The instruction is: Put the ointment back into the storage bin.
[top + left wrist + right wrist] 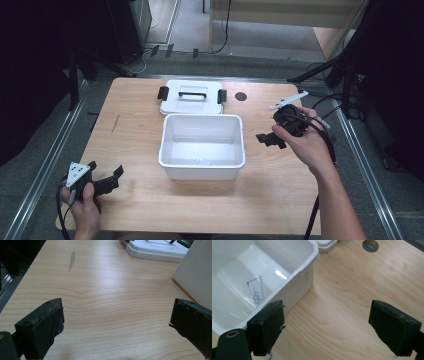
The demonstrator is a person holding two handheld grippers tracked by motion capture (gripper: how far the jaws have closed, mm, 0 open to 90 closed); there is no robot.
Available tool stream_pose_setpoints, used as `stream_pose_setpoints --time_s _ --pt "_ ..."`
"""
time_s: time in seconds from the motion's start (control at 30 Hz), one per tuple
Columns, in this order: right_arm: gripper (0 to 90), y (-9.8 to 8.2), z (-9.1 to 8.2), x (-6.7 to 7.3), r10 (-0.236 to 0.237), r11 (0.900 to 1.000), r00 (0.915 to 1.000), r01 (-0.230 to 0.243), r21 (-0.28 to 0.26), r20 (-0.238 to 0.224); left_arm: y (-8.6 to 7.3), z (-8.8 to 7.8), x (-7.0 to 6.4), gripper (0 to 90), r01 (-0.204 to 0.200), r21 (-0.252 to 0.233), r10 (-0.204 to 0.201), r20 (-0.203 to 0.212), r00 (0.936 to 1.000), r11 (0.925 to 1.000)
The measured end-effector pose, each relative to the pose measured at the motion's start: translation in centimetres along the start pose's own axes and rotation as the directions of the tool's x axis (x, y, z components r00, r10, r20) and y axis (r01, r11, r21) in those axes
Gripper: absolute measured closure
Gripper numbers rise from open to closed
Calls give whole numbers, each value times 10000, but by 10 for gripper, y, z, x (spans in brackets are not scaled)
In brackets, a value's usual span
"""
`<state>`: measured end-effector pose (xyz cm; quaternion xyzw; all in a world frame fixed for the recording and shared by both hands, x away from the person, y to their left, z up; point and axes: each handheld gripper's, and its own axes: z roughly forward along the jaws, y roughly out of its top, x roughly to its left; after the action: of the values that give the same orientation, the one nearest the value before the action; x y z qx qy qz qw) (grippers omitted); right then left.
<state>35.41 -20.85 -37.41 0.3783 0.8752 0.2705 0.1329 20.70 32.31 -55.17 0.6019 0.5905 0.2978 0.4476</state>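
Bin [202, 172] sat mid-table, open, w/ small tube [256, 293] flat on its floor. Lid [192, 98] lay just behind, touching bin's far rim. Bin prob. light, stiff plastic, smooth walls likely slippery; best grip at rolled rim. Right gripper [327, 325] just beside bin's right wall, jaws spread, empty. Left gripper [117, 322] at table's [130, 150] near-left corner, well apart, jaws spread, empty. Open room both sides of bin; table edge close under left hand [86, 207].

On my wooden surface [135, 200] I see a grey streak [72, 260] and a round hole [241, 96]; beyond it, cables [227, 25] cross the floor.
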Motion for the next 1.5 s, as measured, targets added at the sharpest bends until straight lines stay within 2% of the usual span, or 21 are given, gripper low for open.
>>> stream_pose_setpoints --time_s 0.03,0.13,0.17,0.33,0.43,0.57,0.67,0.7,0.73,0.93,0.97,1.0,1.1,1.2,1.23,1.27,1.3,1.37,1.4,1.5 --pt "135 -8 1 -4 271 9994 9996 -270 -231 9 0 0 0 0 -1 -1 1 -4 10000 10000" --pt "136 -17 2 -9 471 9975 9989 -468 -526 57 0 0 0 0 14 4 -14 -6 10000 10000" --pt "136 -26 3 -12 651 9950 9979 -646 -758 46 0 0 0 0 19 5 -19 -4 10000 10000" --pt "135 -43 5 -18 955 9884 9954 -934 -1194 115 0 0 0 0 22 -8 -22 -6 10000 10000" --pt "134 -56 7 -21 1273 9791 9917 -1228 -1621 173 0 0 0 0 29 -8 -29 -10 10000 10000" --pt "133 -72 10 -26 1791 9614 9836 -1702 -2160 224 0 0 0 0 36 -19 -36 -8 10000 10000" --pt "133 -83 12 -30 1860 9532 9825 -1773 -2450 128 0 0 0 0 33 -28 -33 -6 10000 10000" --pt "132 -91 14 -32 1903 9476 9816 -1791 -2647 171 0 0 0 0 34 -30 -34 -5 10000 10000" --pt "132 -91 14 -32 1903 9476 9816 -1791 -2647 171 0 0 0 0 34 -31 -34 -4 10000 10000" --pt "132 -117 17 -36 2363 9205 9711 -2126 -3280 336 0 0 0 0 48 -39 -48 3 10000 10000" --pt "132 -126 18 -38 2509 9106 9676 -2261 -3460 281 0 -1 0 0 55 -42 -55 -3 10000 10000" --pt "132 -126 18 -38 2509 9106 9676 -2261 -3460 281 0 -1 0 0 55 -42 -55 -3 10000 10000" --pt "132 -141 21 -40 2696 8963 9629 -2465 -3686 115 0 -1 0 0 58 -46 -58 1 10000 10000" --pt "132 -156 23 -41 2886 8871 9572 -2590 -3820 212 0 -1 0 0 51 -33 -51 -21 10000 10000" --pt "132 -166 23 -42 3025 8755 9526 -2649 -4040 309 0 -1 0 0 55 -37 -55 -22 10000 10000" --pt "132 -166 23 -42 3025 8755 9526 -2649 -4040 309 0 -1 0 0 50 -33 -51 -27 10000 10000" --pt "132 -171 23 -43 3148 8683 9485 -2726 -4144 356 0 -1 0 0 46 -34 -46 -29 10000 10000" --pt "132 -185 23 -44 3386 8488 9399 -2844 -4457 450 0 -1 0 0 54 -52 -55 -32 10000 10000" --pt "132 -185 23 -44 3386 8488 9399 -2844 -4457 450 0 -1 0 0 56 -59 -57 -38 10000 10000" --pt "132 -198 23 -45 3573 8355 9324 -2926 -4652 553 0 -1 0 0 56 -55 -56 -36 10000 10000"
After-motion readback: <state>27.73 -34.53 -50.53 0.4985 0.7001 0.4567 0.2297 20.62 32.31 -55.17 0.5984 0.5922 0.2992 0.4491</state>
